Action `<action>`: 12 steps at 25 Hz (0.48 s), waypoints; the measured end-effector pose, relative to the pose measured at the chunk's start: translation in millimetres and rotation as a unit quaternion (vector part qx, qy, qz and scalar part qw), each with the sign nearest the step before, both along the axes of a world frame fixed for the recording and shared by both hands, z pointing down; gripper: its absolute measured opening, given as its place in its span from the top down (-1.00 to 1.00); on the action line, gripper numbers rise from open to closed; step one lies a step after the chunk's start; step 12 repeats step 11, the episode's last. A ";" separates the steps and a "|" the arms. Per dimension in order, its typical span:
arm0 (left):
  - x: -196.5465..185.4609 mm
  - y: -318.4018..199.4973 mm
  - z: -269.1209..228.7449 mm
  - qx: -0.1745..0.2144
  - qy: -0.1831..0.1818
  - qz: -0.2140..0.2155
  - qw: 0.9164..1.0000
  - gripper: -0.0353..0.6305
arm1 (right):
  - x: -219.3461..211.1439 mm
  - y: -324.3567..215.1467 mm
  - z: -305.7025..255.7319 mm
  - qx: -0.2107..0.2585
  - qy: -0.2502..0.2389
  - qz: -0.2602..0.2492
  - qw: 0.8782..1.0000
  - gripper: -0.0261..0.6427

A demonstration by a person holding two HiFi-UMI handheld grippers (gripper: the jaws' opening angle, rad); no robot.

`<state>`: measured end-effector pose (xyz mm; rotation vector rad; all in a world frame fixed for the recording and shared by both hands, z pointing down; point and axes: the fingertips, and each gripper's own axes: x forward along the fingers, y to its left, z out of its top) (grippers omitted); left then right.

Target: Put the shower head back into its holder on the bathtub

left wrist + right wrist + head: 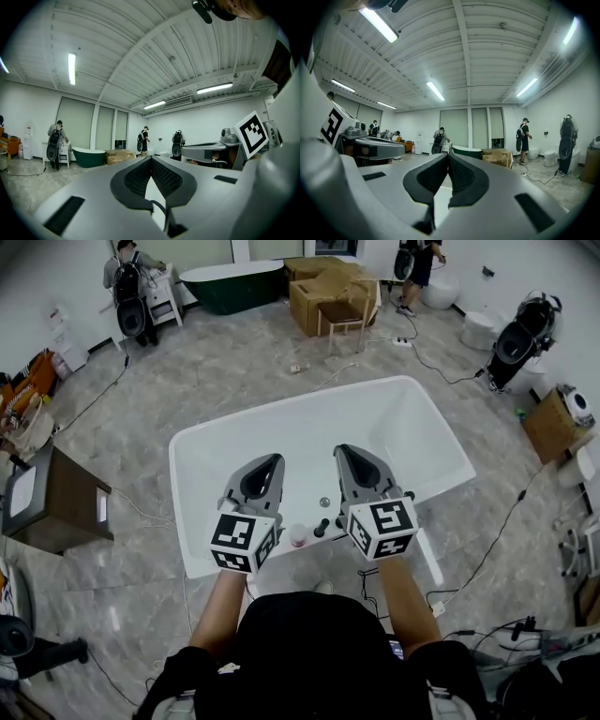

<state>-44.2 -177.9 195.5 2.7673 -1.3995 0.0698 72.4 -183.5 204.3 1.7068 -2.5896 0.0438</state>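
Glossy grey marble-look floor tiles (234, 362) surround the smooth white rectangular bathtub (394, 427). Over its near rim hover the left gripper (275, 461) and right gripper (343, 452), jaws together, empty. A small dark fitting (322, 529) stands on the rim between them; I cannot make out the shower head.

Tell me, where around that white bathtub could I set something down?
The glossy white bathtub's basin is bare beyond its small round drain. The grey tiled floor between tub and dark wooden cabinet is mostly free. Crowded: the near rim, with a pink knob and black lever by the left gripper and right gripper.
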 end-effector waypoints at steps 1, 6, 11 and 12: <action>0.1 -1.4 -0.5 -0.001 0.000 0.000 1.000 0.85 | 0.0 -1.2 -0.6 -0.001 0.001 0.001 1.000 0.85; -2.2 -5.0 -2.1 -0.003 0.001 0.001 1.000 0.85 | -1.4 -3.8 -2.1 -0.003 0.002 0.001 1.000 0.85; 1.3 -5.7 1.5 -0.002 0.003 0.002 1.000 0.85 | 2.2 -3.0 3.8 -0.005 0.002 0.001 1.000 0.85; 1.3 -5.7 1.5 -0.002 0.003 0.002 1.000 0.85 | 2.2 -3.0 3.8 -0.005 0.002 0.001 1.000 0.85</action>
